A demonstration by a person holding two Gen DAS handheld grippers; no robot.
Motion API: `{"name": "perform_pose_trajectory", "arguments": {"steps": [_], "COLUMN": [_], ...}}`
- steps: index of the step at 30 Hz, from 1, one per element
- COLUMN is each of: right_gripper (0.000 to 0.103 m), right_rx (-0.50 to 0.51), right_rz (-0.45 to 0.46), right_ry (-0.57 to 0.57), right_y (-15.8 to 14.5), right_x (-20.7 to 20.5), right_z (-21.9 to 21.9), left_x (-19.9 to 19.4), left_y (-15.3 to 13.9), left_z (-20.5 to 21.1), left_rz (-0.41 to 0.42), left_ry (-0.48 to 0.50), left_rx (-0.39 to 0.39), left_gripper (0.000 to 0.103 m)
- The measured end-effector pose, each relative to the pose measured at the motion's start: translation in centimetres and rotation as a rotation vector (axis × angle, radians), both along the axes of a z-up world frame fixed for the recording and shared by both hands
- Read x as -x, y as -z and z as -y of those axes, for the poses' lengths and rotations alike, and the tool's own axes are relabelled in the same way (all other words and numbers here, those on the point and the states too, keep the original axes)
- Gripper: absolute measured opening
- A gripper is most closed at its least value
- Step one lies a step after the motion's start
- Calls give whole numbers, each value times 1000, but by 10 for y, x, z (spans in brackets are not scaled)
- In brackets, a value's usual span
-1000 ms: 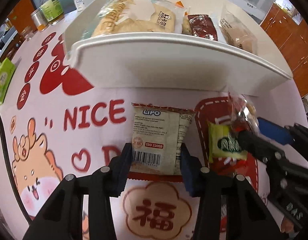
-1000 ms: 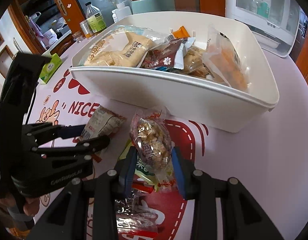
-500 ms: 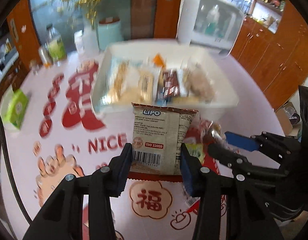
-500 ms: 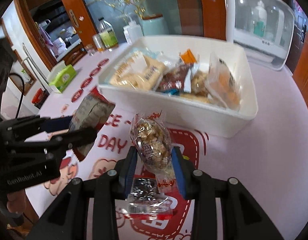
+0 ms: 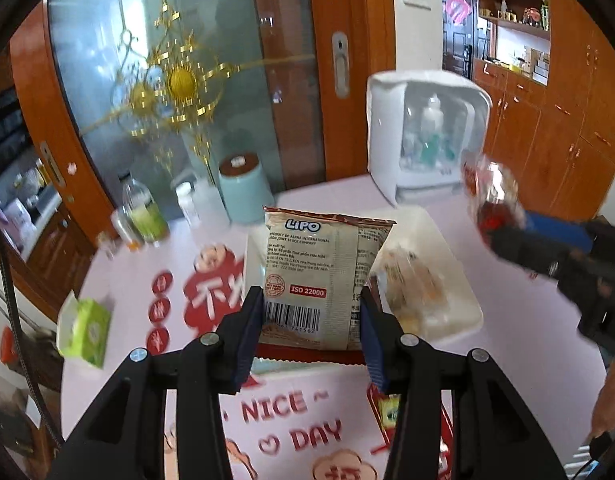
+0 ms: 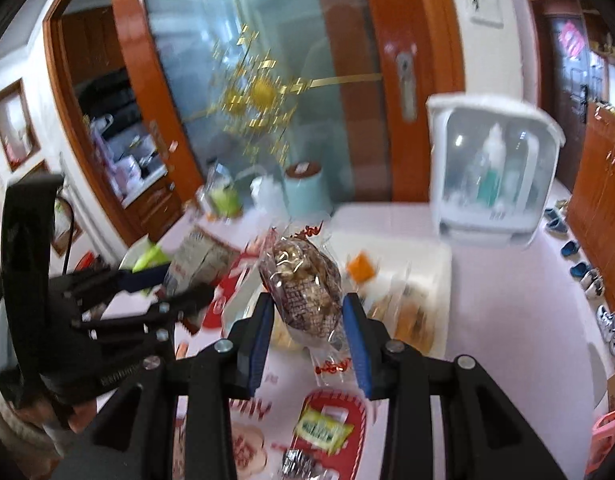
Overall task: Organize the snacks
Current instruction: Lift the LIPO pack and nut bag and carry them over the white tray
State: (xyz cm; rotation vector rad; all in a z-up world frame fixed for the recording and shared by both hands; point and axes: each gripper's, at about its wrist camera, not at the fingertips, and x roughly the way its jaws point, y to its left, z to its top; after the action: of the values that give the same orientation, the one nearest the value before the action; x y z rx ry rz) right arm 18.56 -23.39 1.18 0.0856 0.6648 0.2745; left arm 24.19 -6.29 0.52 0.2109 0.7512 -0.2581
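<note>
left gripper (image 5: 312, 312) pinches LiPO packet (image 5: 321, 276) | right gripper (image 6: 307, 326) pinches clear nut bag (image 6: 303, 288) | risk: slick bag slips short of white bin (image 5: 459, 300) ahead

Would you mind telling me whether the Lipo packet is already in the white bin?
Not yet. The Lipo packet is clamped in the left gripper, raised above the table, with the white bin beyond it.
</note>
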Motion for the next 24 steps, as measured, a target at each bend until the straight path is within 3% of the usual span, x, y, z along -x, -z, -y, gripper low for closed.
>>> {"name": "perform_pose_trajectory", "arguments": {"steps": [9,17,19,21,24], "right_gripper": [36,37,37,38,51], "right_rx": [-48,-58,-48,-42,-21], "right_rz": [42,-24,-46,-61,-127], "right_ry": [101,131,135,134,139], "right_y": [-30,-9,2,9,24], "right_x": [-46,-92,-104,-113,-129], "right_z": [16,24,24,24,23], "left_x": [-46,-84,-93,-99,-100], "left_y": [-26,4,18,31,44], "left_z": [14,31,36,40,45], "left_rz": [64,16,-2,-38,-48], "left_ry": [-39,-70,-69,-47,-34], "left_rx": [-2,-21,-37,-46,-69], "left_gripper": [44,46,56,98,100]}}
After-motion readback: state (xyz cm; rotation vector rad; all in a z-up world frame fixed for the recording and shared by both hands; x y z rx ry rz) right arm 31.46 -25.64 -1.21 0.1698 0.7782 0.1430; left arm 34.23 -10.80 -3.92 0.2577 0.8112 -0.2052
